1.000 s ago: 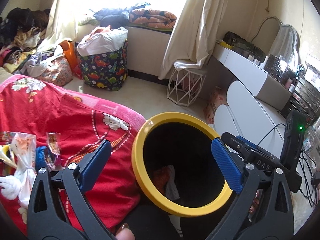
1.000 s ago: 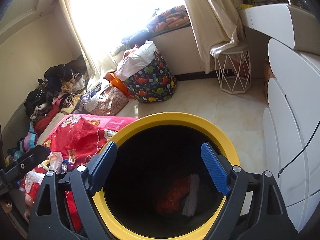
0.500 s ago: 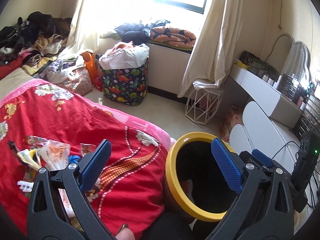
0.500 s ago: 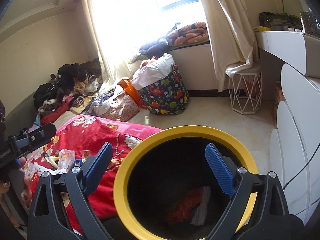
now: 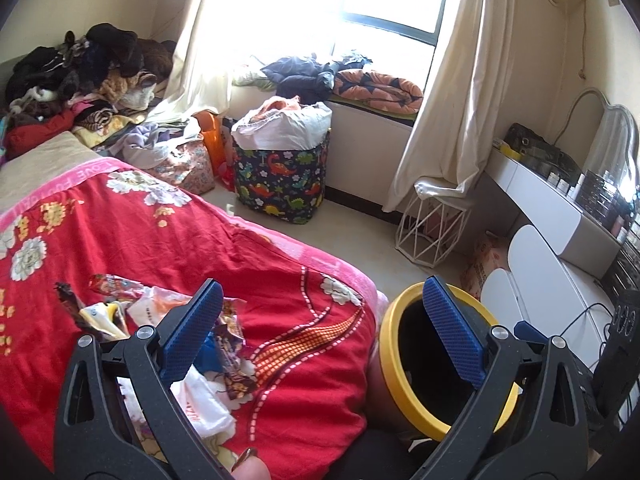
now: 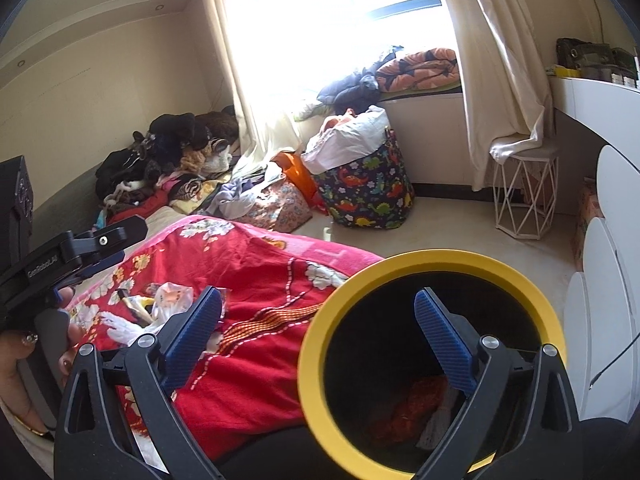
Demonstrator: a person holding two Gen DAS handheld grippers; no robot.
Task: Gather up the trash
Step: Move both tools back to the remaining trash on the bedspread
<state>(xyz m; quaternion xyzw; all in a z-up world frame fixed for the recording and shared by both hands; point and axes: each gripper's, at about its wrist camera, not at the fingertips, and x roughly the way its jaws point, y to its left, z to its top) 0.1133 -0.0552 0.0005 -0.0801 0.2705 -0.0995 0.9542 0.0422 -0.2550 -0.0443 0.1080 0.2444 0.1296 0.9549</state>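
A pile of wrappers and plastic bags lies on the red flowered bedspread; it also shows in the right wrist view. A black bin with a yellow rim stands beside the bed, with red and white trash at its bottom; its rim also shows in the left wrist view. My left gripper is open and empty, above the bed edge, its left finger over the pile. My right gripper is open and empty, straddling the bin's left rim.
A dinosaur-print hamper full of laundry, a white wire stool and a white dresser stand on the floor ahead. Clothes are heaped at the far left. Cables run at the right.
Both grippers have swung left, away from over the bin and toward the bed. The wrapper pile has come further into the left view. Both stay open.
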